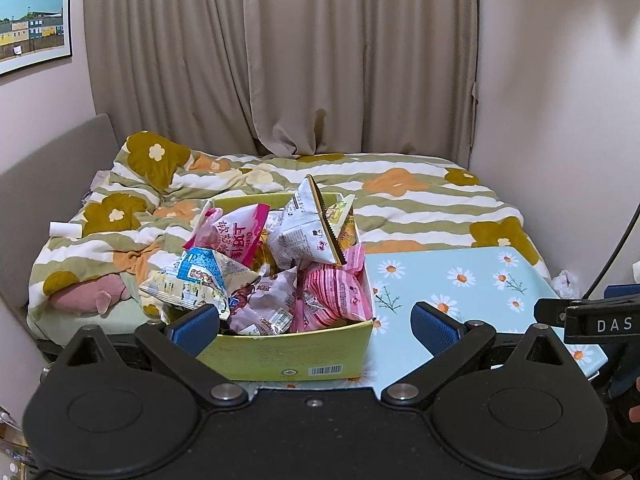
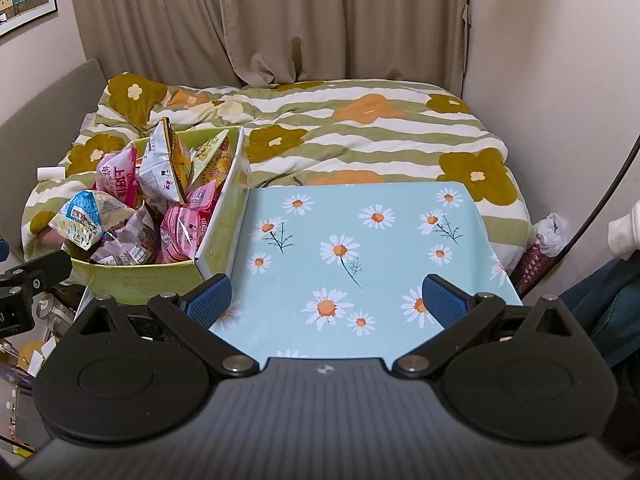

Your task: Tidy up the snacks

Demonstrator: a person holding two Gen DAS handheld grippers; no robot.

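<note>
A yellow-green cardboard box (image 1: pixel 288 356) (image 2: pixel 140 276) sits at the left end of a light-blue daisy-print table (image 1: pixel 472 280) (image 2: pixel 360 240). It is heaped with several snack bags: a white bag (image 1: pixel 304 232) (image 2: pixel 160 168) on top, a pink bag (image 1: pixel 236 236) (image 2: pixel 118 178), a pink striped bag (image 1: pixel 332 292) (image 2: pixel 184 228) and a blue-white bag (image 1: pixel 196 280) (image 2: pixel 86 216). My left gripper (image 1: pixel 314 326) is open just in front of the box, with nothing between its fingers. My right gripper (image 2: pixel 326 300) is open above the bare table, to the right of the box.
Behind the table lies a bed with a green-striped flower duvet (image 1: pixel 400 196) (image 2: pixel 360 128). Curtains (image 1: pixel 320 60) hang at the back. A pink plush toy (image 1: pixel 88 296) lies at the bed's left side. A person's leg (image 2: pixel 612 300) is at the right edge.
</note>
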